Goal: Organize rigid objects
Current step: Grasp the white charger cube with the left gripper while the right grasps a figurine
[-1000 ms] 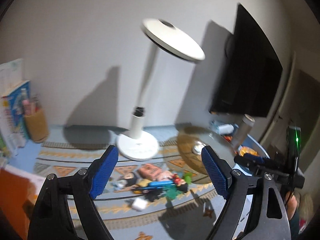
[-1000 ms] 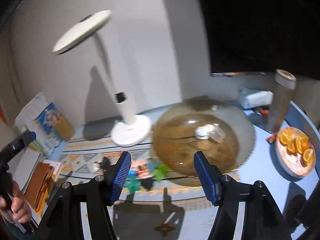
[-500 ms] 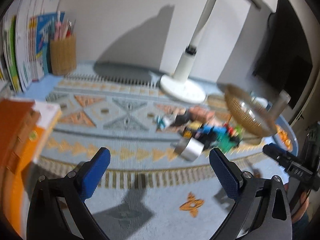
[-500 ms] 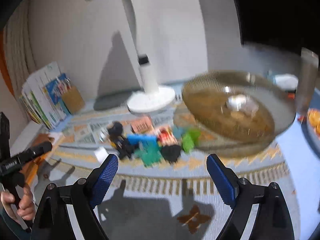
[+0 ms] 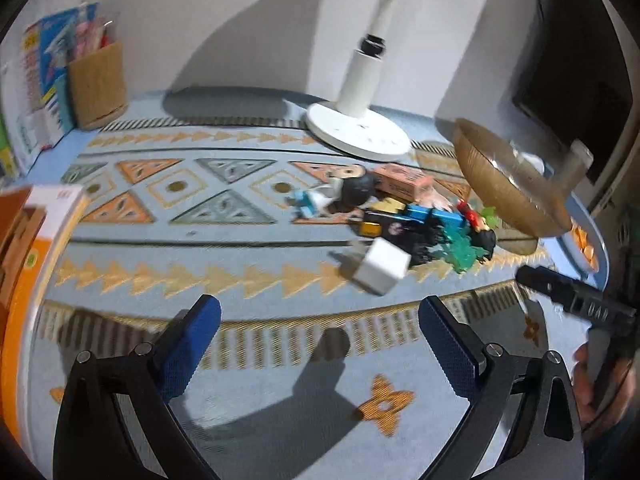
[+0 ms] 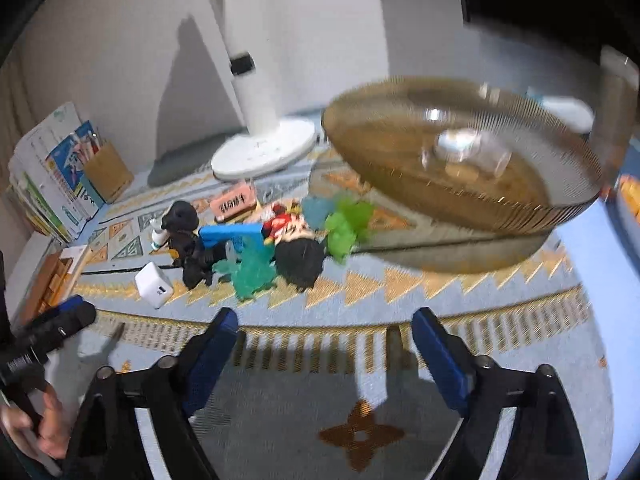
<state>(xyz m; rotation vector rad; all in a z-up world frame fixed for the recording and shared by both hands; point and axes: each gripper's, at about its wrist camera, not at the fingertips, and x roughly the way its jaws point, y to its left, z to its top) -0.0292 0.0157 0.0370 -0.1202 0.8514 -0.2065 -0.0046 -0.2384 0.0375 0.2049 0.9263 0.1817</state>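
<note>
A pile of small rigid things lies on the patterned mat: a white cube charger [image 5: 382,266] [image 6: 154,284], a blue bar [image 5: 434,216] [image 6: 232,234], black figures [image 6: 192,248], a pink box [image 5: 402,178] [image 6: 234,202], green and teal plastic toys [image 6: 348,226] [image 6: 248,270]. A wide amber ribbed bowl [image 5: 504,196] [image 6: 460,152] stands just right of the pile. My left gripper [image 5: 320,340] is open and empty, in front of the charger. My right gripper [image 6: 324,344] is open and empty, in front of the pile and the bowl.
A white lamp base [image 5: 358,128] [image 6: 264,148] stands behind the pile. A pen holder [image 5: 98,88] and books sit at far left. An orange and white box [image 5: 36,248] lies at the left edge. A plate of orange slices [image 5: 582,240] sits beyond the bowl.
Both views have tilted down from the wall and lamp head to the mat. Both grippers have come closer to the pile and stayed open.
</note>
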